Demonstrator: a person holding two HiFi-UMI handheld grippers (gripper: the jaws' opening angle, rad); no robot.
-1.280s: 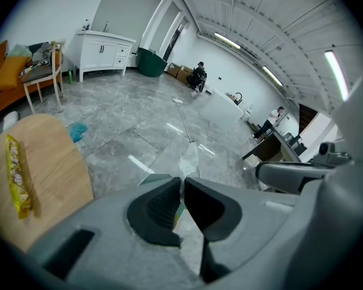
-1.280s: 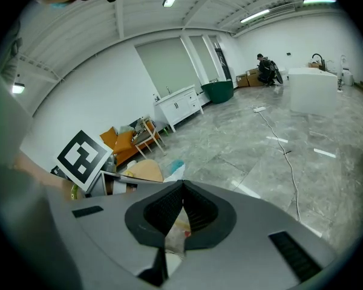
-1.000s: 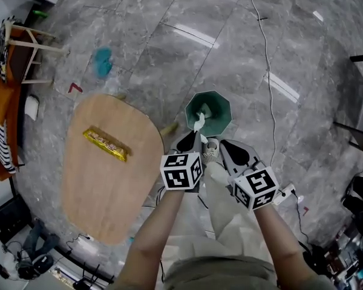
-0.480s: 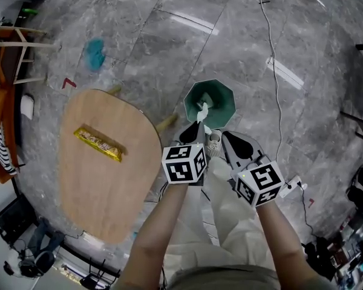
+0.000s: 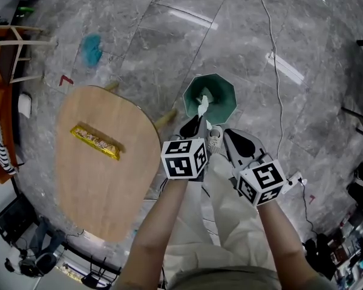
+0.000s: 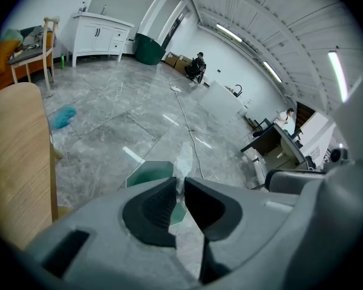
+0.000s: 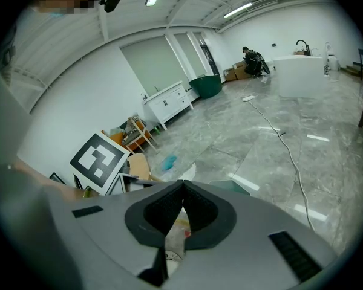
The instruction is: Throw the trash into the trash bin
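A green octagonal trash bin (image 5: 221, 95) stands on the grey floor just ahead of my feet. My left gripper (image 5: 199, 119) is shut on a crumpled white piece of trash (image 5: 202, 106), which hangs over the near side of the bin's opening. In the left gripper view the white trash (image 6: 183, 162) sticks up between the closed jaws, with the bin (image 6: 146, 173) right behind it. My right gripper (image 5: 226, 133) hovers beside the left one, near the bin's rim. Its jaws meet in the right gripper view (image 7: 182, 186) with nothing between them.
An oval wooden table (image 5: 103, 180) stands to the left with a yellow snack wrapper (image 5: 95, 142) lying on it. A blue item (image 5: 91, 49) lies on the floor beyond. A white cable (image 5: 278, 89) runs along the floor at right. A chair (image 5: 15, 53) is at far left.
Both grippers have sunk a little toward the bin. The white trash, earlier at the bin's near rim, now hangs over its opening.
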